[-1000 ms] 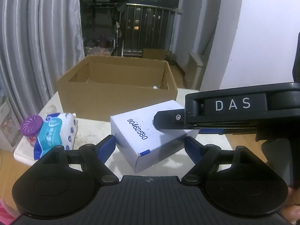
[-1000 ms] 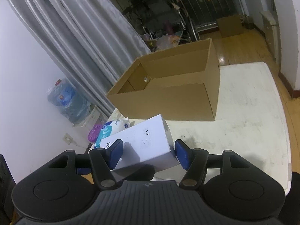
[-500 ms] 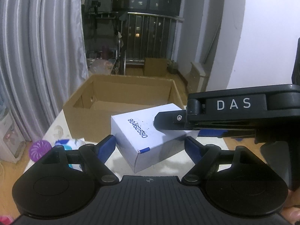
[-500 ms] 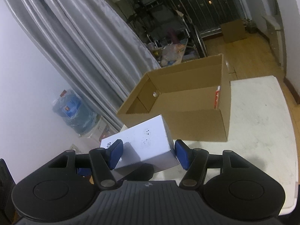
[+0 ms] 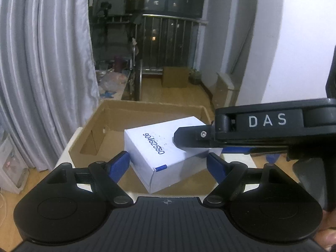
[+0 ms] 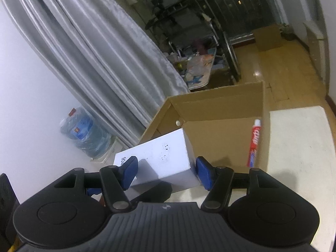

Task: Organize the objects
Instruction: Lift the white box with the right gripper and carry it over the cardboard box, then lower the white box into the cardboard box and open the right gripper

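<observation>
The white box [image 5: 168, 149], printed 90462580 on top, hangs tilted above the near edge of the open cardboard box [image 6: 218, 109], off the table [image 6: 298, 147]. The right gripper [image 6: 166, 168] has its 2 blue pads clamped on the white box's opposite side faces, which is what carries it; in the left wrist view that gripper reaches in from the right over the white box's top. The left gripper [image 5: 168, 163] sits spread wide just below and in front, its pads apart from the white box and grasping nothing, probably as a guard. Inside the cardboard box, a red toothpaste tube [image 6: 254, 145] leans against the right wall, so the open floor to its left looks like the place for the white box.
</observation>
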